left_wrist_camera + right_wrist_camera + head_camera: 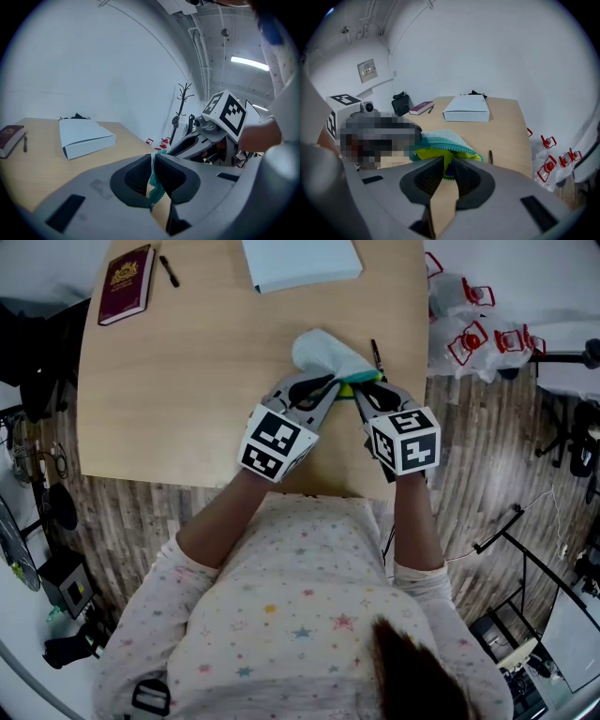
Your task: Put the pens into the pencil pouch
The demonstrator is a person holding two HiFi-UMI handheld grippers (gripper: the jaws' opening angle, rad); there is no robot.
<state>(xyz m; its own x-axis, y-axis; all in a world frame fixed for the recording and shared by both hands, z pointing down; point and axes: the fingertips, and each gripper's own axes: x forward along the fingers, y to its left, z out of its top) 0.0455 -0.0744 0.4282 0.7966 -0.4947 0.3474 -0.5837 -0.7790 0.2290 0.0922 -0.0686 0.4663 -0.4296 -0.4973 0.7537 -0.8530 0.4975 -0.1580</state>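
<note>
The pencil pouch point(325, 351) was pinched at its teal zipper edge by the closed left gripper point(153, 174). Its yellow-green opening was clamped between the right gripper's point(447, 169) jaws.

Matt wooden table point(187, 381), seemingly cloth pouch point(323, 351)

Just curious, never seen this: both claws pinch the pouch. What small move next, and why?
Probably pull the left claw and right claw apart to widen the pouch mouth: each grips an edge, and a pen lies beside it.
</note>
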